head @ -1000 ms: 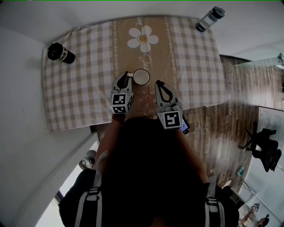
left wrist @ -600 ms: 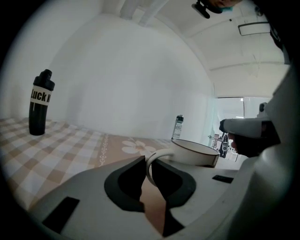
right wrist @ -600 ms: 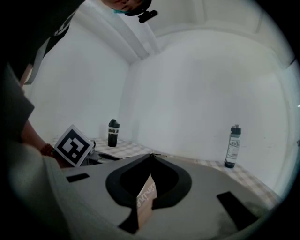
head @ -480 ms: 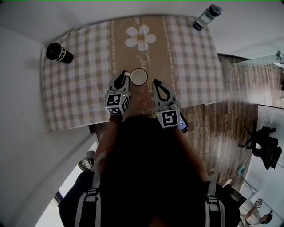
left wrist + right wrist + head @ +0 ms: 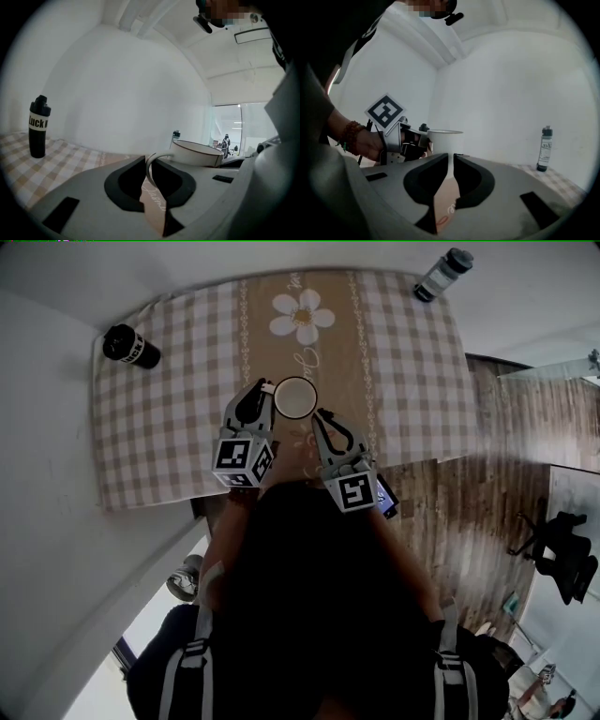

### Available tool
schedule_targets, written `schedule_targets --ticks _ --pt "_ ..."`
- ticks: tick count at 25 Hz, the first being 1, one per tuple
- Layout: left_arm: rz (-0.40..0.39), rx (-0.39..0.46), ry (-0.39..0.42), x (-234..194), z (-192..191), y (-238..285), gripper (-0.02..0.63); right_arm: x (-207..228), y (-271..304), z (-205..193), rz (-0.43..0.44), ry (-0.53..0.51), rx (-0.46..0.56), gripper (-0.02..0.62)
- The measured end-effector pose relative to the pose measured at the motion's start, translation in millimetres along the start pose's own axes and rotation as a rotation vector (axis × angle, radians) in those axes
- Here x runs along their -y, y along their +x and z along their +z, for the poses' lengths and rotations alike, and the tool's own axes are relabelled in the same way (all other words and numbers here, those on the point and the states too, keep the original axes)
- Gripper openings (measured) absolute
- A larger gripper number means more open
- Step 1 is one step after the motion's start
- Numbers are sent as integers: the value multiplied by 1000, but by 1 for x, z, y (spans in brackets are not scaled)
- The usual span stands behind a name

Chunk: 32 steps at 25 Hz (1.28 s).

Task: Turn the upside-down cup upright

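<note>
**Cup pinched by its handle, its weight off to one side**

The left tool [image 5: 264, 387] is clamped on the cup's handle [image 5: 153, 157]. The thin loop stands upright between its tips, with only the narrow width of the handle keeping the jaws apart. The cup [image 5: 197, 153] itself sits just past those tips and to their right. It seems to hang clear of the surface [image 5: 169, 427], though no view shows its underside plainly. I cannot tell whether the end facing up is the mouth or the base.

The right tool [image 5: 453, 159] is closed on nothing. It sits just beside the cup on the side away from the left tool, and the cup's white wall stands just beyond its tips.

The cup looks like glazed ceramic, so it is probably stiff, smooth and brittle, with some weight. Held by the handle alone, that weight hangs beside the grip, so the cup will likely want to swing or slip round in the jaws. A firm hold low on the loop, close to the wall, should suit it best. The right tool could steady the wall or rim during the turn.

A black bottle [image 5: 37, 126] stands well off to the left tool's left. A clear bottle [image 5: 543, 149] stands far beyond the right tool, to its right.
</note>
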<state>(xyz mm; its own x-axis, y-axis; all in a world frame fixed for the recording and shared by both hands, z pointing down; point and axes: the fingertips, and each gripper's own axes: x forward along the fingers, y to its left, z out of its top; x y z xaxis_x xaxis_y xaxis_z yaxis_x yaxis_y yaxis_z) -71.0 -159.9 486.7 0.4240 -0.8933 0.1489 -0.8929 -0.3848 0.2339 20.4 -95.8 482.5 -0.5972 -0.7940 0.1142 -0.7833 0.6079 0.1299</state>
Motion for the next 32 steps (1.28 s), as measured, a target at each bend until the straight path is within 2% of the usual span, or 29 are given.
schedule_targets --ticks 2,3,5,7,13,19,27,32 --pt "-2 18 -2 3 12 -3 44 -5 1 5 25 9 27 89" --pt "-1 24 -5 3 16 -5 44 -8 2 6 39 10 34 91" --pt "-3 31 -12 3 22 -9 44 -15 5 7 85 8 32 227" --pt "-11 37 -16 4 24 -14 44 -22 8 8 124 9 32 315" --pt "-102 38 -9 22 25 -26 46 -36 20 3 166 -55 -6 431" --pt "-208 -8 65 40 18 -30 48 -35 25 12 169 -57 28 436" --pt "-356 -49 56 56 5 -35 48 -57 27 16 267 -84 41 442" --pt "-397 -86 48 59 0 -43 49 -66 20 22 295 -93 73 451"
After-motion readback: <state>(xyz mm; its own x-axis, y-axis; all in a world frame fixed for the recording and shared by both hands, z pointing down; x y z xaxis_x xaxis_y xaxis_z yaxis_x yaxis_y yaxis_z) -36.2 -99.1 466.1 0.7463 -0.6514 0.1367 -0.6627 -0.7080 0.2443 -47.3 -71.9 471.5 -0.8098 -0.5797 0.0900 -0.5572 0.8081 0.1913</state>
